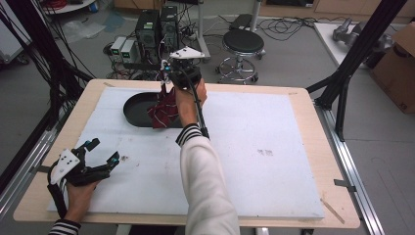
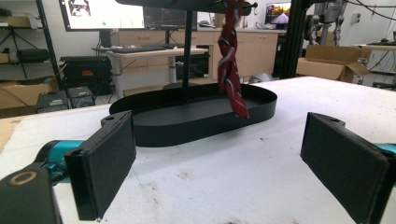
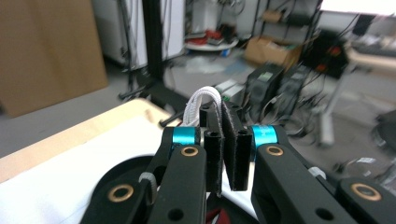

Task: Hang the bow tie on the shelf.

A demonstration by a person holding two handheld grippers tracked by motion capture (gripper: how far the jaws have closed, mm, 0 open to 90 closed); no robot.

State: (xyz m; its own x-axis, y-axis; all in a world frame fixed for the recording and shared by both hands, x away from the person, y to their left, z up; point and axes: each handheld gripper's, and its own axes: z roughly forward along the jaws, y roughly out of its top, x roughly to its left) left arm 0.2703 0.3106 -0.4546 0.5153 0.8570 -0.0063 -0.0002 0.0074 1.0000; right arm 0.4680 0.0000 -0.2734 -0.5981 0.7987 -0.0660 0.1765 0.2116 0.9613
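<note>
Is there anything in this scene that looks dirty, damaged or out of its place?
Only small things. The white foam board on the table has dark smudges right of the arm and a stain near the left gripper. The red patterned cloth hangs from the right gripper over the black tray, not spilled.

Readable text: none — I can make out no word or number anywhere.
Monitor point(image 2: 100, 14) behind my tabletop: lit, its content too small to read.
Cardboard boxes point(image 2: 327, 63): no legible print — blurred.
</note>
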